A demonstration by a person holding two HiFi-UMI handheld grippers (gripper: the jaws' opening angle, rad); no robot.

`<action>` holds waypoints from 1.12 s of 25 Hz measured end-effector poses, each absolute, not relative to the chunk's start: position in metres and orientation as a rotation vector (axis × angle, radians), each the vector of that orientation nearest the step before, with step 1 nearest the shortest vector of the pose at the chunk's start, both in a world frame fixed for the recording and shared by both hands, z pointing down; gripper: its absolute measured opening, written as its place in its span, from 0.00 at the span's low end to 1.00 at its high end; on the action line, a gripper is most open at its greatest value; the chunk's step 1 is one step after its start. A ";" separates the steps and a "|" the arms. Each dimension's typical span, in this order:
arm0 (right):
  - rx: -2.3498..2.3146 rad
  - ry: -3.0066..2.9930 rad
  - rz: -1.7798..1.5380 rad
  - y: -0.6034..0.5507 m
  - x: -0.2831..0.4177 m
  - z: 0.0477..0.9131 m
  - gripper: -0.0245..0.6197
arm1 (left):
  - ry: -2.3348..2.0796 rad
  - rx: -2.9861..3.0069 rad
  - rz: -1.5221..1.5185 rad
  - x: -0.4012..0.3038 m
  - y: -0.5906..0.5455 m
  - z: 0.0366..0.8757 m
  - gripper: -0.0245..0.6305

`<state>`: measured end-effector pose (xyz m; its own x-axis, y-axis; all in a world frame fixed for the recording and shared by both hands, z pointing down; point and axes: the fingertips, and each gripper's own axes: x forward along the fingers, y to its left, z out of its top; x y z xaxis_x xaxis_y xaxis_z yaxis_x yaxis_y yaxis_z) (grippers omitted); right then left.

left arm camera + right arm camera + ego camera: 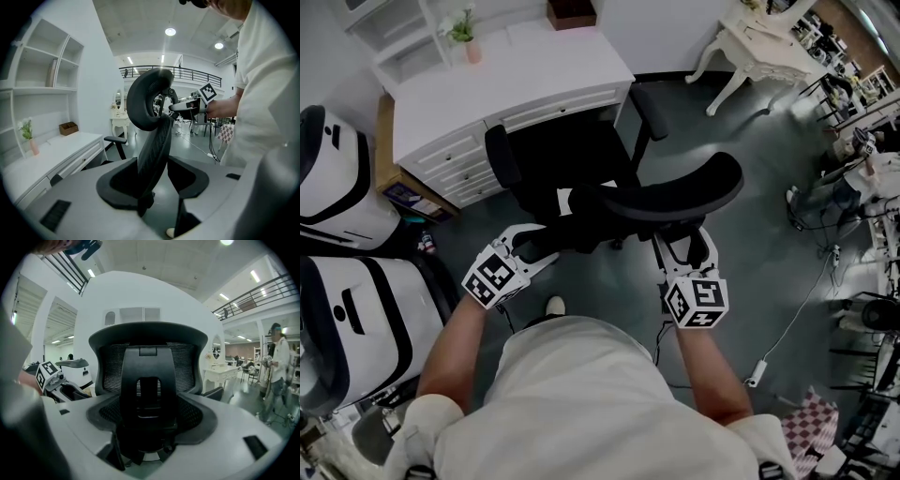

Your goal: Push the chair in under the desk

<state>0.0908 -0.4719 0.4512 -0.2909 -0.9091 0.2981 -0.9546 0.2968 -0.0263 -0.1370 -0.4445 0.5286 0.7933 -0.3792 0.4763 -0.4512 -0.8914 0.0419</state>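
Black mesh of the backrest (581,225) is being pinched at its side edge by the left gripper (534,246). Its centre spine is being clasped by the right gripper (684,246), and both pairs of jaws are being held wide by the thick frame between them. The chair (572,155) is being presented at mid-frame, with its seat only partly under the white desk (487,84) at upper left and its line slightly askew to the desk front.

Several risks are being run, by this reading. The left armrest (500,155) is likely being aimed at the drawers (450,164) rather than the opening, so a jam is being invited. If the push is being applied unevenly, the castors could swing the seat further off line. The left pads could also be slipped off the rounded edge.
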 end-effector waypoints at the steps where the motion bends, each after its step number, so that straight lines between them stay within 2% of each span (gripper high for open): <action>1: 1.716 -2.337 0.293 -0.474 0.090 0.451 0.54 | -0.658 2.830 0.702 -0.138 -0.447 0.529 0.34; 28: 1.745 -2.312 0.303 -0.509 0.077 0.451 0.54 | -0.518 2.895 0.653 -0.150 -0.482 0.528 0.32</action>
<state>0.0774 -0.5088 0.4513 -0.2650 -0.9152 0.3036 -0.9625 0.2698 -0.0267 -0.1500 -0.4820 0.5278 0.8477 -0.3011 0.4368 -0.3570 -0.9328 0.0498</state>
